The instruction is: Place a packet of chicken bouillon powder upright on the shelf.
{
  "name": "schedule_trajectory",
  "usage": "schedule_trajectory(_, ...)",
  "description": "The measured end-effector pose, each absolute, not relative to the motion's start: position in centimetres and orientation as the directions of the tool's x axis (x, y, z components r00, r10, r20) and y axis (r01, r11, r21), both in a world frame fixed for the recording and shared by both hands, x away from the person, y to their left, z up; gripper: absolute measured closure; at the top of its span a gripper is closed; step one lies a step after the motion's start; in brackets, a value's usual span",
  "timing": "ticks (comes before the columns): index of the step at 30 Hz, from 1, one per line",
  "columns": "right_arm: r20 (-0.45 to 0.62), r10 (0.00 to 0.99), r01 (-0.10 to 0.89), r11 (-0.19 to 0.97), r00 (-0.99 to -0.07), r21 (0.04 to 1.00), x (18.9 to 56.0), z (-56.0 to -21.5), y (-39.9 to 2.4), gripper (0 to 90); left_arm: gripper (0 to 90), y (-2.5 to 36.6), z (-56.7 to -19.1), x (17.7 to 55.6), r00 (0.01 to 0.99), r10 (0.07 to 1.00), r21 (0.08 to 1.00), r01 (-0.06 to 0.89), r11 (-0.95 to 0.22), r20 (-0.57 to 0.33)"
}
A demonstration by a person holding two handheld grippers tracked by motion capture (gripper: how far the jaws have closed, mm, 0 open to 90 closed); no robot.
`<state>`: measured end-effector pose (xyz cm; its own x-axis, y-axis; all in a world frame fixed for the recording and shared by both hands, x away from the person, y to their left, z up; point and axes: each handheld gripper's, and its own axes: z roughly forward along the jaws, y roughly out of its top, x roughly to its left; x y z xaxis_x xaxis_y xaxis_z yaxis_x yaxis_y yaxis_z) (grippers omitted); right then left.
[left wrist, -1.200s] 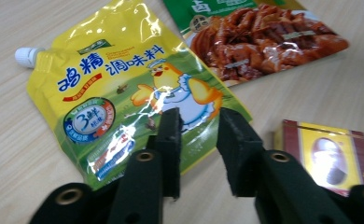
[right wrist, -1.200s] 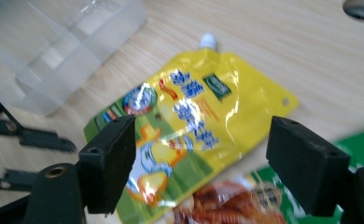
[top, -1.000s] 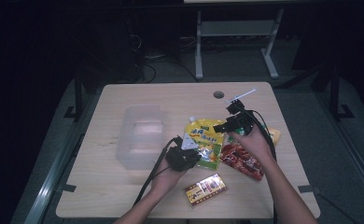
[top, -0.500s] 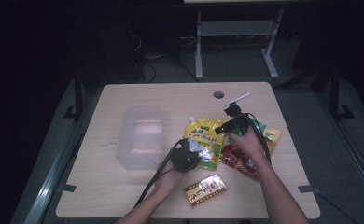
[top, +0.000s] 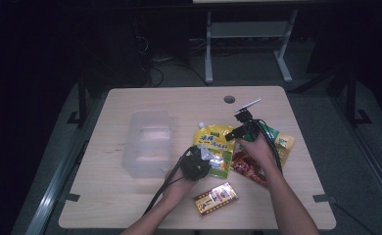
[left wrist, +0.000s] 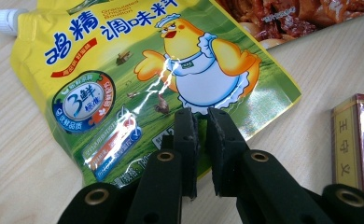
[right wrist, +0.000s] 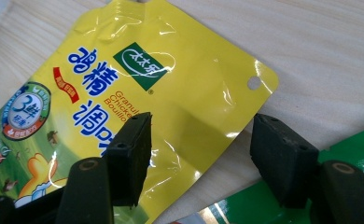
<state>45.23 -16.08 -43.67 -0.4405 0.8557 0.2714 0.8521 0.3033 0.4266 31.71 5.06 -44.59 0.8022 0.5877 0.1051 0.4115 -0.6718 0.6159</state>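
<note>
A yellow chicken-bouillon pouch [top: 217, 147] with a white cap lies flat on the wooden table [top: 130, 205]. My left gripper [top: 204, 154] is over its near edge; in the left gripper view its jaws [left wrist: 199, 114] stand shut above the pouch [left wrist: 171, 70], with nothing seen between them. My right gripper [top: 229, 137] is low over the pouch's far right corner. In the right gripper view its jaws [right wrist: 201, 123] are open and have just been closing, one over the pouch [right wrist: 171, 93], the other beyond its edge.
A red snack pouch [top: 248, 169] and a green-and-yellow packet [top: 283, 142] lie right of the yellow pouch. A small red-and-gold box [top: 216, 198] sits near the front edge. A clear plastic container [top: 147, 144] stands at the left. A cable hole [top: 229, 99] is at the back.
My right gripper has come down and leftward onto the yellow pouch's far corner. The left hand has stayed put.
</note>
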Motion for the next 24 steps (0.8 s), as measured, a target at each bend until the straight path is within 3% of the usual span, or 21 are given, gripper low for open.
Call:
schedule_trajectory(15,0.324,0.845,0.867,0.277,-0.425,0.414,45.39,-44.40,-16.03,44.0,81.8,5.00,-44.66,31.78,0.804,0.584,0.615,0.407,-0.675,0.109)
schedule_trajectory(24,0.381,0.798,0.859,0.307,-0.467,0.410,45.27,-44.42,-15.73,57.3,81.6,4.90,-44.69,31.80,0.806,0.581,0.614,0.404,-0.679,0.112)
